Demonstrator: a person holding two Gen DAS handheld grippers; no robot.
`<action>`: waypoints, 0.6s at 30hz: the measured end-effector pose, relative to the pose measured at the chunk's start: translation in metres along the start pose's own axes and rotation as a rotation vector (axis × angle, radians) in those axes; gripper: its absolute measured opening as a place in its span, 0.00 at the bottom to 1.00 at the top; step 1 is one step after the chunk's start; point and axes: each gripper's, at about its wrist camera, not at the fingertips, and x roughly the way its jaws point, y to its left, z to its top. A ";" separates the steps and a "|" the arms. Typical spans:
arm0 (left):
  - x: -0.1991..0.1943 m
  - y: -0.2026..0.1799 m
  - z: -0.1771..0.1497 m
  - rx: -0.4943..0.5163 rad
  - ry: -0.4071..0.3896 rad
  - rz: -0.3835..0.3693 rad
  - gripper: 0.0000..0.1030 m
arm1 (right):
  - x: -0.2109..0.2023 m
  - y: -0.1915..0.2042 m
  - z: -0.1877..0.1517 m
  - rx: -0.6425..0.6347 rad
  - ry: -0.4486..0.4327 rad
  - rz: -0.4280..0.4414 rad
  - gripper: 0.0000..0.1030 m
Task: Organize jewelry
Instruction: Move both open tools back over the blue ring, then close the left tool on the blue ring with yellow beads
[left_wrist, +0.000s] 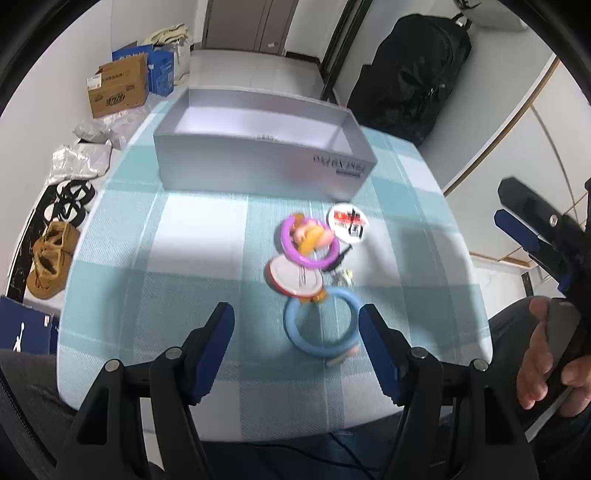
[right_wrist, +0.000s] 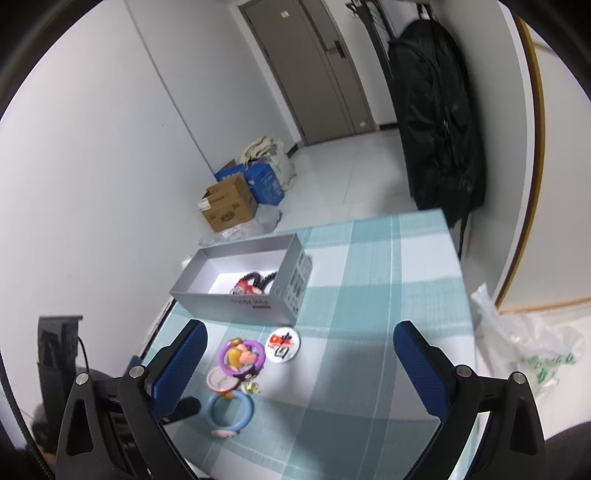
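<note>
An open grey box (left_wrist: 258, 162) stands on the checked tablecloth; in the right wrist view the grey box (right_wrist: 243, 299) holds a red and black trinket (right_wrist: 251, 284). In front of it lie a purple ring (left_wrist: 308, 243) with a yellow figure, a white round badge (left_wrist: 348, 223), a red-rimmed disc (left_wrist: 293, 277) and a blue ring (left_wrist: 321, 326). My left gripper (left_wrist: 297, 332) is open, just above the table, with the blue ring between its fingers. My right gripper (right_wrist: 299, 362) is open and empty, higher up; the purple ring (right_wrist: 242, 354) and blue ring (right_wrist: 229, 408) lie near its left finger.
The table's near edge (left_wrist: 258, 428) is close to me. Cardboard boxes (left_wrist: 118, 86) and shoes (left_wrist: 48, 258) sit on the floor at left. A black coat (right_wrist: 436, 122) hangs at the right. A plastic bag (right_wrist: 528, 354) lies past the table's right edge.
</note>
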 end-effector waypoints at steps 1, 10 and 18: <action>0.002 0.000 -0.002 -0.006 0.010 0.011 0.63 | 0.001 -0.001 -0.001 0.011 0.007 0.004 0.99; 0.010 -0.013 -0.009 0.023 0.050 0.006 0.63 | 0.000 -0.005 -0.003 0.045 0.005 0.009 0.99; 0.031 -0.032 -0.011 0.115 0.113 0.088 0.63 | -0.001 -0.006 -0.002 0.050 0.006 0.012 0.99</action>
